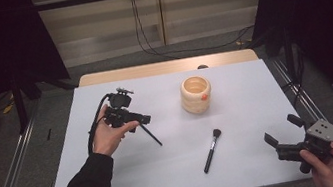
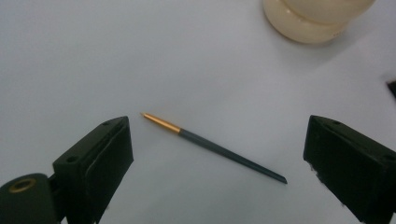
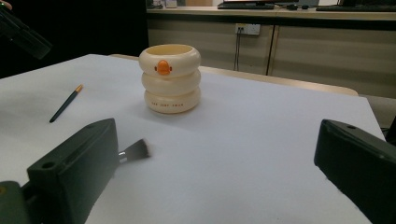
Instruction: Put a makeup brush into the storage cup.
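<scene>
Left gripper [image 1: 144, 119] over the pencil [image 1: 151, 134], jaws spread wide

Palm up under the tool, jaws aimed down with the pencil lying flat on the table [image 1: 234, 88] between them, untouched; right gripper [image 1: 283, 131] held low at the near right corner, jaws apart and empty, pointing toward the brush [image 1: 212, 150] and cup [image 1: 196, 95]

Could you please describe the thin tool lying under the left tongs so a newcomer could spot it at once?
Start at the cream ringed pot on the white table. Left of it, under the open left tongs, lies a slim dark pencil-like stick. Its gold pointed tip sets it apart from the bristled makeup brush.
</scene>
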Available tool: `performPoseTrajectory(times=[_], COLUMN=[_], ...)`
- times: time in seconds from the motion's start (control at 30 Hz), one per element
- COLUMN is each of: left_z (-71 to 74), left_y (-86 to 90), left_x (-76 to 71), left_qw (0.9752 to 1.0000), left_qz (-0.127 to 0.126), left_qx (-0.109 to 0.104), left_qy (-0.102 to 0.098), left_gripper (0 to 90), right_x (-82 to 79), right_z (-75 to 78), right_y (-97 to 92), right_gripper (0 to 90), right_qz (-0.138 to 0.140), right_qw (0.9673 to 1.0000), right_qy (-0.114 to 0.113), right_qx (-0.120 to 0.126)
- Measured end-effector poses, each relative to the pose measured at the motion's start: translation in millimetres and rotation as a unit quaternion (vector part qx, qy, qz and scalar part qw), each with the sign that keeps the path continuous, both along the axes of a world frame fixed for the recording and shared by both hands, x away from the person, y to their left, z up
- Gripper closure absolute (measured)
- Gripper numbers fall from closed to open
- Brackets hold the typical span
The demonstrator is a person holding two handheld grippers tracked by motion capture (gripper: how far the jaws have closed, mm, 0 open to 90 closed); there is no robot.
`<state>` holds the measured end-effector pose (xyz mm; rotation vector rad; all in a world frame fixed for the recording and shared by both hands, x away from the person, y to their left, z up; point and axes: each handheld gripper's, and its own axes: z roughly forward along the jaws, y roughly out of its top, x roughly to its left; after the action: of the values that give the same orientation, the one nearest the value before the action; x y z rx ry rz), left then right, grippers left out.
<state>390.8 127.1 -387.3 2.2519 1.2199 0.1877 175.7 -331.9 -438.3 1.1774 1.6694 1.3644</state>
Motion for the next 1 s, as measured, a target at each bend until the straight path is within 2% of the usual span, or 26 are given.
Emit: performPoseTrajectory(times=[0.03, 0.2, 0.27, 0.3, 0.37, 0.4, 0.47, 0.6, 0.63, 0.7, 0.77, 0.87, 0.97, 1.0], left_z=[-0.2, -4.8, -7.3, -9.4, -12.9, -15.0, -17.3, -22.0, -23.4, -25.6, -27.1, -27.5, -29.2, -30.0], left_y=[-0.1, -5.5, -5.4, -6.2, -7.2, -7.3, -8.3, -8.5, -8.8, -10.1, -11.6, -13.6, -16.3, -17.1], left_x=[0.8, 6.6, 8.9, 9.8, 11.1, 12.6, 14.1, 19.1, 19.7, 20.0, 20.1, 20.4, 22.2, 22.5], left_qw=[1.0, 0.9985, 0.9971, 0.9957, 0.994, 0.9926, 0.9913, 0.9852, 0.985, 0.9824, 0.9796, 0.9806, 0.9776, 0.9771], left_qz=[0.001, 0.003, 0.009, 0.012, 0.015, 0.02, 0.028, 0.041, 0.045, 0.054, 0.052, 0.061, 0.07, 0.076], left_qx=[-0.001, 0.04, 0.044, 0.048, 0.062, 0.063, 0.066, 0.087, 0.091, 0.098, 0.107, 0.103, 0.101, 0.092], left_qy=[0.008, 0.039, 0.062, 0.078, 0.088, 0.102, 0.11, 0.142, 0.14, 0.149, 0.162, 0.155, 0.171, 0.176], left_gripper=[8.2, 8.4, 8.1, 7.7, 7.5, 7.3, 7.3, 7.6, 7.7, 9.3, 9.3, 9.7, 10.0, 10.2], right_x=[0.2, -0.1, -0.1, -0.2, 0.3, 0.5, 0.5, 0.6, 0.6, 0.6, 0.4, 0.4, 0.4, 0.4], right_z=[-0.2, 0.1, 0.1, 0.1, -0.2, -0.3, -0.3, -0.3, -0.3, -0.5, -0.5, -0.4, -0.5, -0.5], right_y=[-0.1, 0.0, 0.2, 0.3, -0.1, 0.1, 0.1, 0.9, 1.0, 0.9, 0.5, 0.6, 0.6, 0.6], right_gripper=[0.0, 0.0, 0.0, 0.0, 0.0, 0.0, 0.0, 0.0, 0.0, 0.0, 0.0, 0.0, 0.0, 0.0], right_qz=[0.001, 0.001, 0.002, 0.002, 0.002, 0.002, 0.002, 0.003, 0.003, 0.002, 0.002, 0.003, 0.002, 0.002], right_qw=[1.0, 1.0, 1.0, 1.0, 1.0, 1.0, 1.0, 1.0, 1.0, 1.0, 1.0, 1.0, 1.0, 1.0], right_qy=[-0.002, 0.0, 0.001, 0.001, -0.002, -0.002, -0.002, -0.004, -0.003, -0.003, -0.002, -0.002, -0.001, -0.001], right_qx=[-0.001, 0.002, 0.002, 0.002, -0.002, -0.001, -0.002, -0.004, -0.005, -0.004, -0.005, -0.005, -0.005, -0.005])
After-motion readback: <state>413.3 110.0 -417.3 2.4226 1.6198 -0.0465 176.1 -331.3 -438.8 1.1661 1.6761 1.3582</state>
